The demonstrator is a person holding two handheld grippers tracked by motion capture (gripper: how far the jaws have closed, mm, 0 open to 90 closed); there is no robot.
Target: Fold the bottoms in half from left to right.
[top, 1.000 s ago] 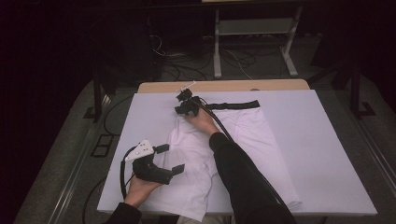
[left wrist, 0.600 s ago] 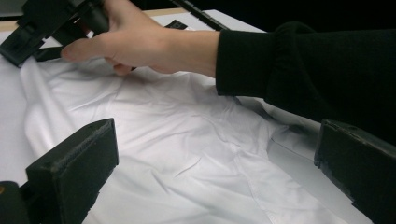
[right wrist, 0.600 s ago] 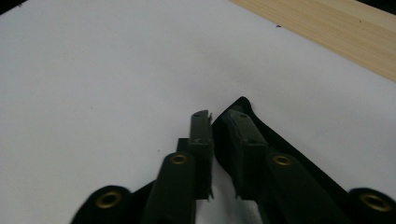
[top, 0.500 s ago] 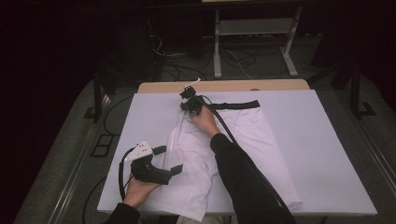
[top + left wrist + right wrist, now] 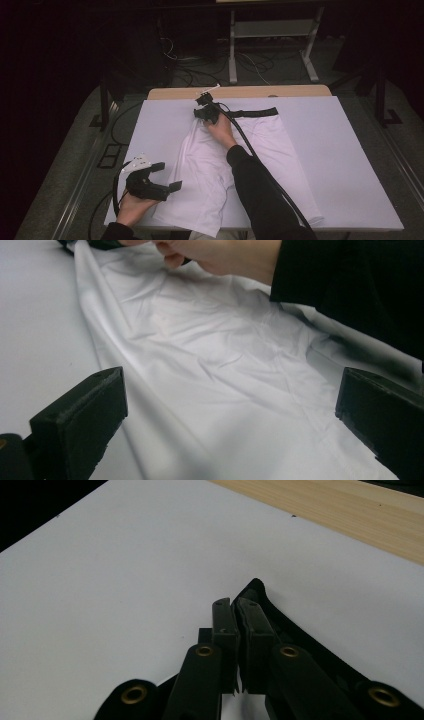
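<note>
A white garment point(image 5: 215, 165) with a black waistband point(image 5: 255, 112) lies spread on the white-covered table point(image 5: 350, 165). My right gripper point(image 5: 204, 111) sits at the waistband's left end, at the far side. In the right gripper view its jaws point(image 5: 235, 605) are pressed together with the black waistband point(image 5: 261, 594) pinched between them. My left gripper point(image 5: 169, 175) hovers over the garment's near left edge, open. In the left gripper view its black jaws point(image 5: 232, 410) stand wide apart over the white cloth point(image 5: 215, 365), nothing between them. The right hand point(image 5: 220, 255) shows beyond.
A strip of bare wooden tabletop point(image 5: 240, 92) runs along the far edge of the cover. The right gripper's black cable point(image 5: 260, 160) trails back along the forearm over the garment. Beyond the table stand a metal frame point(image 5: 270, 30) and floor cables in the dark.
My left gripper has slid a little toward the near left of the garment. The right gripper stays at the waistband's end, with its jaws now pressed together.
</note>
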